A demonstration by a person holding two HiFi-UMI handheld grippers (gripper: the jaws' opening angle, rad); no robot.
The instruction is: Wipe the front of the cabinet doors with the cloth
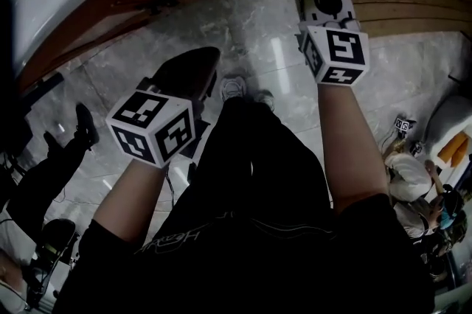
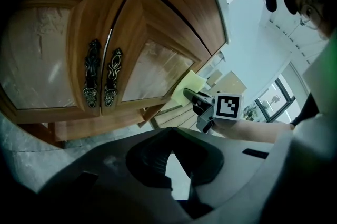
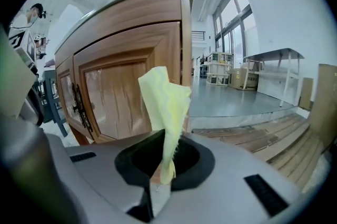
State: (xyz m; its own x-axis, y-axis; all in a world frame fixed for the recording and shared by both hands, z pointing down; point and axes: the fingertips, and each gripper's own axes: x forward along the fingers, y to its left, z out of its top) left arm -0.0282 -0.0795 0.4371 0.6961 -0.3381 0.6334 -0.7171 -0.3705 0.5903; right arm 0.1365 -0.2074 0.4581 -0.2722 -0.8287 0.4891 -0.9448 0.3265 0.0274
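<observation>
1. Right tongs (image 3: 167, 146) are clenched on the yellow cloth (image 3: 164, 102). The cloth stands up out of the jaws, bunched, with its top flopping loose.
2. The cloth sits at 1 o'clock in the head view, at the right-hand end of the cabinet and by the lower outer corner of the right door (image 2: 155, 68). I cannot confirm that it touches the wood.
3. Left tongs (image 2: 171, 131) are closed on nothing, tips together. They hang low over the floor (image 1: 251, 47) at about 9 o'clock in the head view, well apart from the doors.
4. Step in hand, as I judge it: wiping the right door at its outer edge. The left door (image 2: 37, 60) and the two handles (image 2: 101, 74) lie toward 9 o'clock of the cloth.
5. Next move calls for pressing the cloth flat on the panel, then sweeping toward 9 o'clock. Only a small part of the cloth is pinched, so it needs a firm grip. The raised frame and handles may snag it.
</observation>
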